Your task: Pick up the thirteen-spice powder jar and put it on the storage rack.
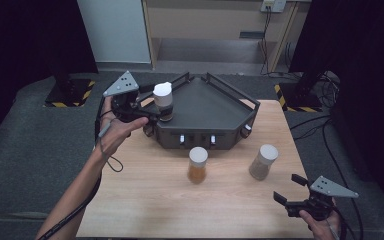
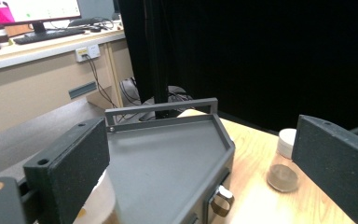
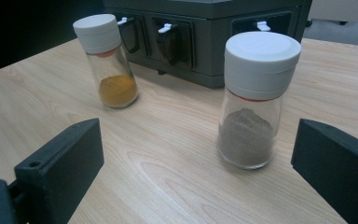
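1. Overhead, in the high view, a white-capped jar (image 1: 163, 100) is seen at the left corner of the dark rack (image 1: 205, 107), upright, between the jaws of the left gripper (image 1: 152, 114). Whether it is pinched or merely bracketed cannot be told from this angle. Two more jars stand on the table (image 1: 145, 200) in front of the rack: an orange-spice jar (image 1: 197, 164) and a grey-spice jar (image 1: 263, 161). The right gripper (image 1: 286, 190) is held near the table's front right corner, its jaws spread, with the grey-spice jar the nearer of the two.

2. From the left gripper view, the jaws are seen set wide, and a pale rounded form (image 2: 100, 200), judged to be the jar at the rack's corner, is glimpsed low beside the left jaw. The rack's flat top (image 2: 163, 158) lies straight ahead.

3. From the right gripper view, the jaws are seen wide apart and empty. The grey-spice jar (image 3: 256, 98) stands upright ahead and right of centre, its long axis vertical, so a level approach from the side is judged suitable. The orange-spice jar (image 3: 107, 60) stands farther off to the left.
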### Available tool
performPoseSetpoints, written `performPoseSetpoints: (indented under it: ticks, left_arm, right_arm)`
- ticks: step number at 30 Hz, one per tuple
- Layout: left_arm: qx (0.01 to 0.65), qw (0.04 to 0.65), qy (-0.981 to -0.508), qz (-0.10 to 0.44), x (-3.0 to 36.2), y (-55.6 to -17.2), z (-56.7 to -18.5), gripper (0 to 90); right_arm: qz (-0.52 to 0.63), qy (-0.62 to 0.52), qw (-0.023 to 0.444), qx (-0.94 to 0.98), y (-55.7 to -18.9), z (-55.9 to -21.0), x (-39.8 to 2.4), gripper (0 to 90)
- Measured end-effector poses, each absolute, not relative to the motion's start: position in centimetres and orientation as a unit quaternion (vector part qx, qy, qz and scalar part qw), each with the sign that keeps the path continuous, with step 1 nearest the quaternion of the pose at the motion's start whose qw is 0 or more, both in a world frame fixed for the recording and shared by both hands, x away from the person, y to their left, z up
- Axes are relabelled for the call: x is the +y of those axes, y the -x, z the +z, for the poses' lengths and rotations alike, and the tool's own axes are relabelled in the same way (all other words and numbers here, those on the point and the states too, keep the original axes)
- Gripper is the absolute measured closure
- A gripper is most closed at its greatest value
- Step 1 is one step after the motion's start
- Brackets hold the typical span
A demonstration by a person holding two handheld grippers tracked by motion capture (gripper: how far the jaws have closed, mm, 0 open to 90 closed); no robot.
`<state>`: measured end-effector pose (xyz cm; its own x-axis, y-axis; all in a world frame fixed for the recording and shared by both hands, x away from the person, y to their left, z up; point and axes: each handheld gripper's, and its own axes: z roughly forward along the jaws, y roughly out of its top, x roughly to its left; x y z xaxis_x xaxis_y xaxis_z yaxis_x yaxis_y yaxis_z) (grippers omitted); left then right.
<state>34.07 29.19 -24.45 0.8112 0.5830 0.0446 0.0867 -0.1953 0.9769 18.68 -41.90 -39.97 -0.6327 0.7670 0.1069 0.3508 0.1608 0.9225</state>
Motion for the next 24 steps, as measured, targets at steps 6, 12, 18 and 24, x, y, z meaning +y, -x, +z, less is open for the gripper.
performPoseSetpoints:
  ticks: [6,12,18,24]
  left_arm:
    - [0.211,0.603,-0.742,0.203,29.5,-32.5,-25.5,2.6]
    - [0.200,0.607,-0.741,0.205,29.9,-30.7,-26.5,2.7]
    - [0.198,0.606,-0.743,0.207,30.2,-29.4,-27.4,2.7]
    - [0.200,0.601,-0.744,0.213,30.7,-28.1,-28.5,2.8]
  right_arm:
    - [0.524,-0.378,0.199,0.736,-18.7,-39.9,-41.9,2.7]
    - [0.523,-0.378,0.199,0.737,-18.7,-39.9,-41.8,2.7]
    - [0.523,-0.379,0.200,0.737,-18.7,-39.9,-41.8,2.7]
    - [0.522,-0.379,0.200,0.737,-18.7,-39.9,-41.8,2.8]
